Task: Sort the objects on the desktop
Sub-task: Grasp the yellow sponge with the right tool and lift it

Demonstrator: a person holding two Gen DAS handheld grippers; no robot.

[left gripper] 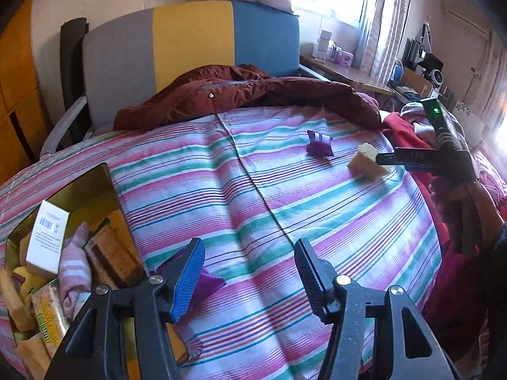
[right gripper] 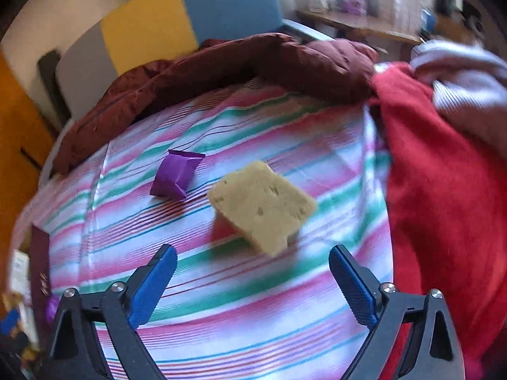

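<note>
**A:** ok where's everything sitting right now?

**B:** all on the bed with the pink, green and white striped sheet (left gripper: pixel 253 190). The pale yellow sponge block (right gripper: pixel 264 204) is near the right side, just beside a crumpled red cloth (right gripper: pixel 437 190). A small purple foil snack packet (right gripper: pixel 176 175) lies a bit to its left, not touching it.

**A:** and the claws?

**B:** right claw (right gripper: pixel 250 285) is spread wide, nothing in it, sponge just ahead of its tips. Left claw (left gripper: pixel 248 275) is wide too and empty, with a second purple packet (left gripper: pixel 206 280) lying by its blue-padded finger.

**A:** anything already sorted?

**B:** there's an open cardboard box (left gripper: pixel 104 177) at the left edge, holding a white carton (left gripper: pixel 47 237), a pink striped sock (left gripper: pixel 74 272) and more yellow sponges. A dark red padded jacket (left gripper: pixel 253 91) lies along the far end.
</note>
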